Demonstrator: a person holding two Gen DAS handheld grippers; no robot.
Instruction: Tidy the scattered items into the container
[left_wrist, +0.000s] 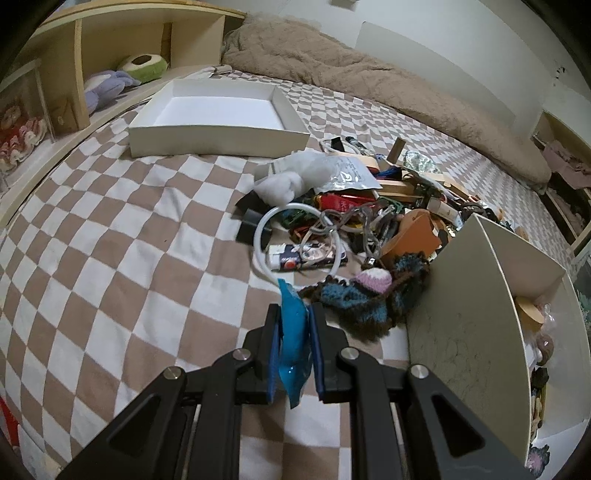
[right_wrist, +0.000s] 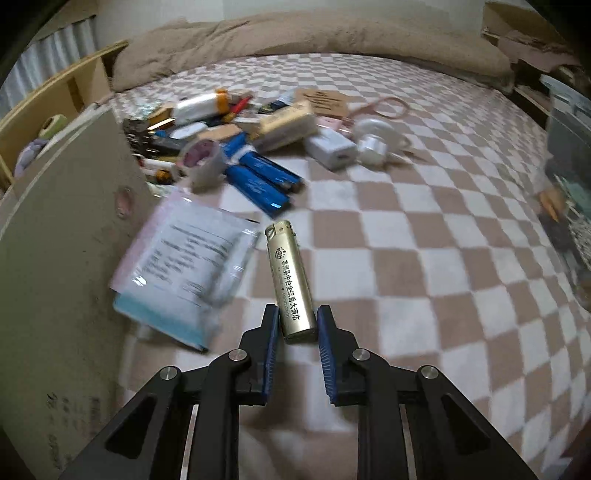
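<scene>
In the left wrist view my left gripper (left_wrist: 294, 314) is shut on a blue plastic packet (left_wrist: 293, 339), held above the checkered bedspread. A pile of scattered items (left_wrist: 354, 218) lies ahead, with a crocheted piece (left_wrist: 369, 295) nearest. A grey-white container (left_wrist: 476, 325) stands at the right with several things inside. In the right wrist view my right gripper (right_wrist: 296, 315) is shut on the base of a gold lighter (right_wrist: 290, 280). A white pouch (right_wrist: 188, 266) lies to its left beside the container wall (right_wrist: 55, 258). More scattered items (right_wrist: 258, 140) lie beyond.
An empty white tray box (left_wrist: 218, 118) sits at the far left of the bed. A wooden shelf (left_wrist: 110, 55) with plush toys runs along the left. A brown blanket (left_wrist: 351, 70) lies at the far edge. Blue batteries (right_wrist: 258, 177) and white chargers (right_wrist: 332, 151) lie in the pile.
</scene>
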